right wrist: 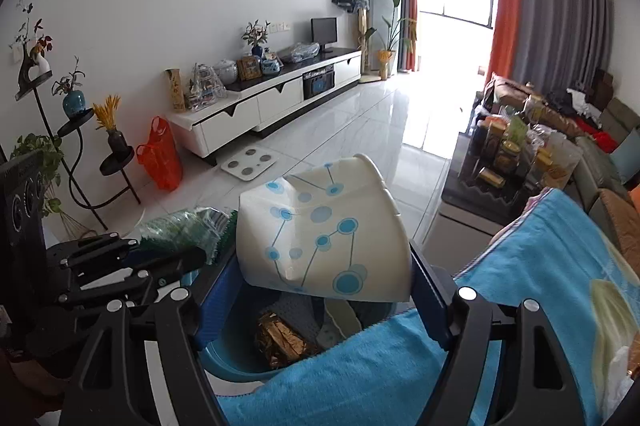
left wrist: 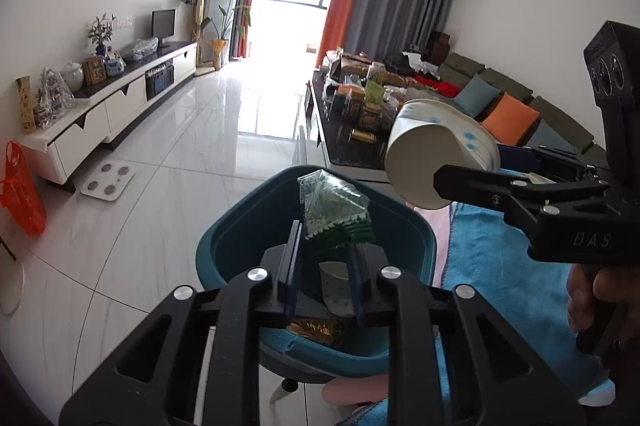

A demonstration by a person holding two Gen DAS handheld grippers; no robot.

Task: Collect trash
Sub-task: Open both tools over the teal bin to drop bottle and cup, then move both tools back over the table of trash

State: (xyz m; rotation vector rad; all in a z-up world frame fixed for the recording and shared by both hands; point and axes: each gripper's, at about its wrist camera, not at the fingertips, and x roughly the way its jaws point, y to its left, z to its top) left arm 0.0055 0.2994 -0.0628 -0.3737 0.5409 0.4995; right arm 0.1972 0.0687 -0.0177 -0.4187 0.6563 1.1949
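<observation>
holding, left gripper (left wrist: 325, 278): its blue-padded fingers were pinching a crinkled clear-and-green plastic wrapper (left wrist: 334, 209) by its lower edge, right over the open mouth of the bin
holding, right gripper (right wrist: 324, 300): its fingers were pressed against both sides of a dented white paper cup (right wrist: 320, 238) printed with blue dots and lines; the cup lay tilted, its base toward the left
bin: a teal trash bin (left wrist: 404, 222) stood on the pale tiled floor (left wrist: 172, 201), near and below both grippers, just left of the blue blanket (right wrist: 372, 370)
inside the bin: a crumpled gold foil wrapper (right wrist: 280, 342) lay at the near side of the bottom, with another pale cup (left wrist: 338, 286) beside it
wrapper seen from the right: the plastic wrapper stuck out of the left gripper's fingers at the left of the paper cup, close to it; whether they touched could not be told
cup seen from the left: it hung at the right of the bin, above its right rim
far right: a dark coffee table (left wrist: 344, 149) crowded with jars and packets
far left: a white tv cabinet (right wrist: 256, 105), an orange plastic bag (right wrist: 160, 157) and a white scale (right wrist: 248, 163) on the floor
</observation>
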